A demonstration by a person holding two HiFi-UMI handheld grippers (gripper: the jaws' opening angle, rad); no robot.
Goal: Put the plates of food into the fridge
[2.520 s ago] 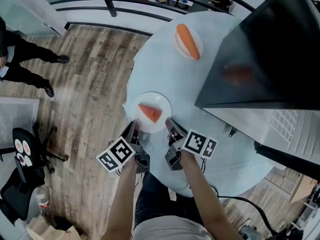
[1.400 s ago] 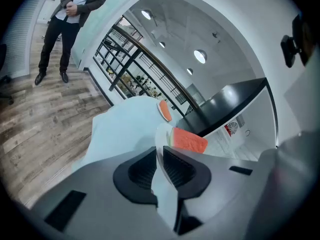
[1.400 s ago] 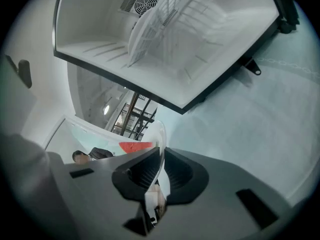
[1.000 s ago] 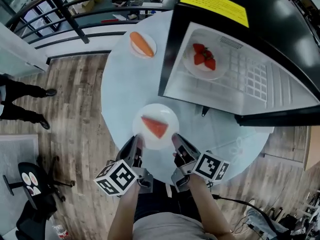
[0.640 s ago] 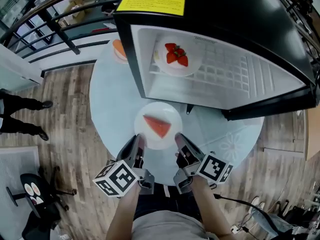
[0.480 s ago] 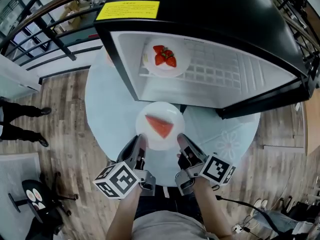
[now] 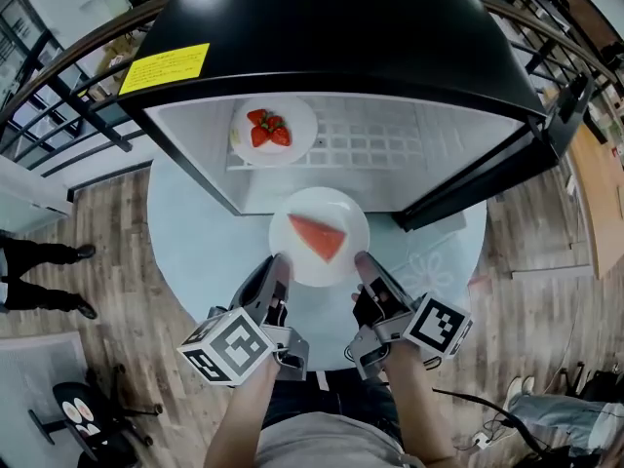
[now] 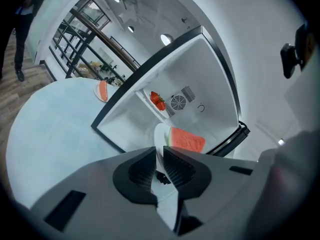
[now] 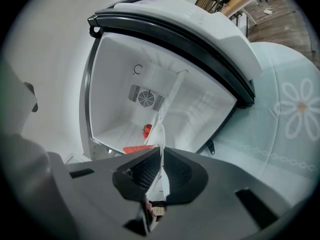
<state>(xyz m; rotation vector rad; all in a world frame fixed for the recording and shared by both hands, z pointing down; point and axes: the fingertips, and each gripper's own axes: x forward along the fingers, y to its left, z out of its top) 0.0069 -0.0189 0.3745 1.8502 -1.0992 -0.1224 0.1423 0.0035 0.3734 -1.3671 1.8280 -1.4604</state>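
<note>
Task item: white plate [image 7: 343,206] carrying one watermelon slice [image 7: 316,236], held clear above the bench [image 7: 200,252], centre of the head view.
Left tool [image 7: 279,264]: jaws clamped on the plate's lower-left rim; the left gripper view shows the rim pinched between the pads at [image 8: 159,153].
Right tool [image 7: 362,260]: jaws clamped on the lower-right rim; in the right gripper view the plate's edge runs upright between the pads at [image 9: 161,158].
Governing relation: the fridge [image 7: 341,27] stands open directly up-frame of the plate. The plate's far rim overlaps the lower edge of the opening in the head view; whether it has crossed the threshold cannot be told.
Direction of travel required: judged straight up-frame, away from both tools and along the line they point.
Nearer hand: neither; the two tools sit level, either side of the plate's near edge.
Slice orientation: long axis runs upper left to lower right; the narrow end appears to point upper left.
Shelf occupancy: the strawberry plate [image 7: 300,117] takes the left of the white compartment.
Free space: bare wire shelf [image 7: 390,144] to its right, upper centre of frame.
Risk, judged: a leftward drift would meet the strawberry plate.
Outstanding: carrot plate [image 8: 101,90] remains on the bench, left of the fridge in the left gripper view.
</note>
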